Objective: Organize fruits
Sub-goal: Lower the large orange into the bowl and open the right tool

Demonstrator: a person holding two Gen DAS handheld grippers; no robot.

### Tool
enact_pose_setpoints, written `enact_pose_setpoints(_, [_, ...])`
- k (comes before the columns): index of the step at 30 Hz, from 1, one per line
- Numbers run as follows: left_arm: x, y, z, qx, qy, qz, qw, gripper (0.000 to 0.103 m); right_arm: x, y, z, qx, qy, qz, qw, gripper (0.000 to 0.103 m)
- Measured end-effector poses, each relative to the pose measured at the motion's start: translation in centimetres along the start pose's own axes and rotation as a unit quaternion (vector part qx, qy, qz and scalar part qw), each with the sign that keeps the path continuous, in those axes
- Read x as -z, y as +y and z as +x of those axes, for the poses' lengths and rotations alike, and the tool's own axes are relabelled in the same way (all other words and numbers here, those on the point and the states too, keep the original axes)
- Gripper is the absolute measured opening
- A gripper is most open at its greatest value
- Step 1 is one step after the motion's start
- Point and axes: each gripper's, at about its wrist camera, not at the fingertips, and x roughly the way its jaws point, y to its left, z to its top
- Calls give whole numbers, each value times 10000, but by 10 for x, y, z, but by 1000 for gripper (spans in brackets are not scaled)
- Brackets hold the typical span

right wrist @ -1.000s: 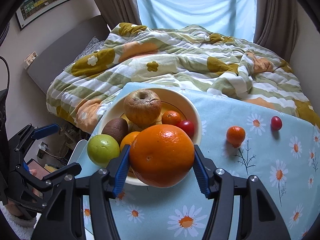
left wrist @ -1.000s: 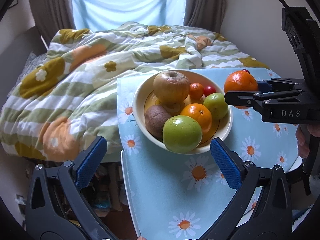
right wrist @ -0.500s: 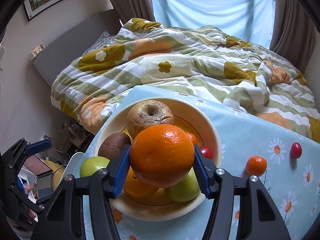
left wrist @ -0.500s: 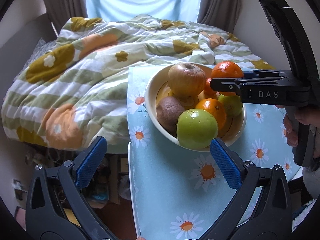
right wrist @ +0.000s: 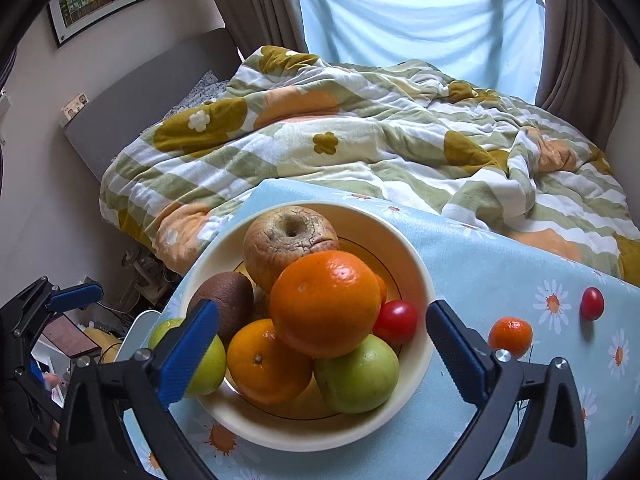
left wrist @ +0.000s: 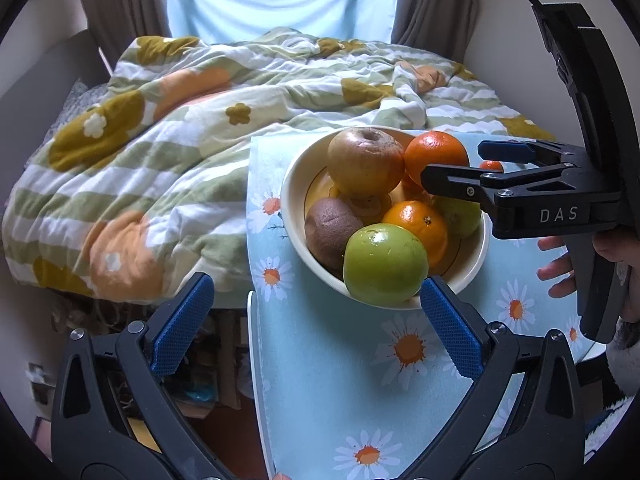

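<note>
A cream bowl (right wrist: 416,276) on the daisy-print table holds a wrinkled apple (right wrist: 290,240), a kiwi (right wrist: 224,300), green apples, oranges and a red cherry tomato (right wrist: 395,322). A large orange (right wrist: 325,303) rests on top of the pile. My right gripper (right wrist: 322,354) is open, its pads on either side of that orange and apart from it. In the left wrist view the bowl (left wrist: 294,200) sits ahead, with the large orange (left wrist: 434,156) at its far side. My left gripper (left wrist: 316,322) is open and empty at the bowl's near side.
A small mandarin (right wrist: 510,336) and a second cherry tomato (right wrist: 592,303) lie on the tablecloth (right wrist: 500,264) to the right of the bowl. A bed with a flowered quilt (right wrist: 340,140) lies just behind the table. The table's left edge (left wrist: 254,360) drops to floor clutter.
My right gripper carried the large orange over the bowl, set it on the pile and opened. My left gripper stayed open near the bowl's front.
</note>
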Motion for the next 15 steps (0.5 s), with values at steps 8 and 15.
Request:
enact_pose_setpoints(8, [-4,0,-18,-23,-154,38,9999,103,-1,-1,-20,40,-175,4,9998,103])
enact_pose_setpoints(15, [-6,-2,-34,-36,-241,83,9997,103,-1,-3,-37,127,-300,24,9995,103])
